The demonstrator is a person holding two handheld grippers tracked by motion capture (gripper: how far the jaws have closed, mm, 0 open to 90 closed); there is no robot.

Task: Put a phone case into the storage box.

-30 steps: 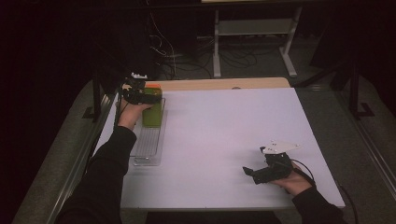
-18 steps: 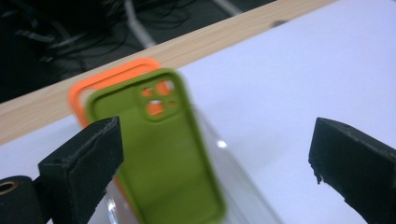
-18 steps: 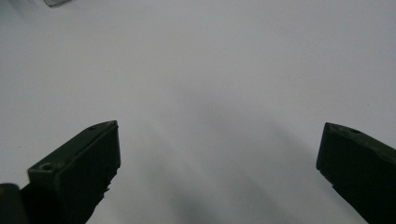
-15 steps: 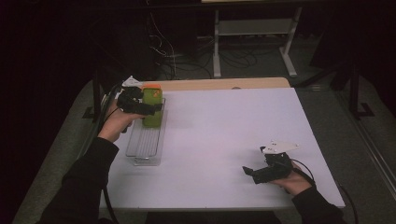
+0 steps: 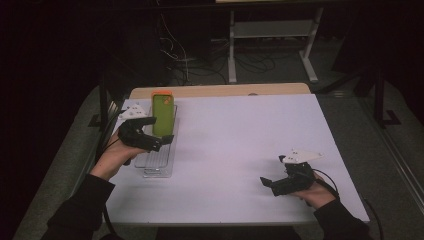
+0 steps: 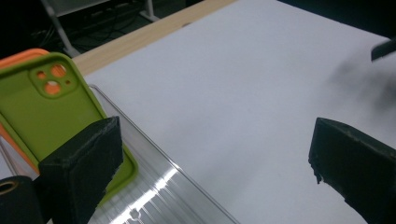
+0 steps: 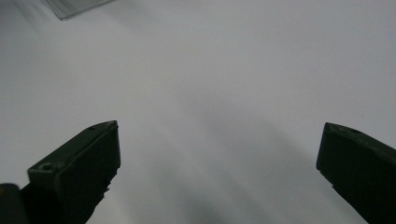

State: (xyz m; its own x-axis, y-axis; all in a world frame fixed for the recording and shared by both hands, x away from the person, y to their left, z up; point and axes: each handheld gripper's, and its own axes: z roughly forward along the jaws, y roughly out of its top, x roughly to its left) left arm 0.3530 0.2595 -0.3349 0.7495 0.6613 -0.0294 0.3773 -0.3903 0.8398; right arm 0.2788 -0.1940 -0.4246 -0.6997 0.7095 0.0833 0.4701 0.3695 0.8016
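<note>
A green phone case (image 5: 163, 114) lies on an orange one (image 5: 161, 93) at the far end of a clear plastic tray (image 5: 159, 165) on the table's left side. In the left gripper view the green case (image 6: 51, 107), with its camera cutout, is beside my left-hand jaw, and the orange case's edge (image 6: 21, 57) peeks out behind it. My left gripper (image 5: 161, 141) (image 6: 217, 140) hovers over the tray's middle, just nearer than the cases, open and holding nothing. My right gripper (image 5: 268, 185) (image 7: 217, 140) rests low over the near right of the table, open, with bare white surface between its jaws.
The white table top (image 5: 240, 145) has a wooden strip (image 5: 220, 90) along its far edge. A metal stand (image 5: 270, 45) and cables are on the dark floor beyond. The tray's corner (image 7: 77, 7) appears at the top of the right gripper view.
My left gripper has drawn back along the tray toward the near edge, uncovering the green case. Its jaws stayed open. The right gripper has not moved.
</note>
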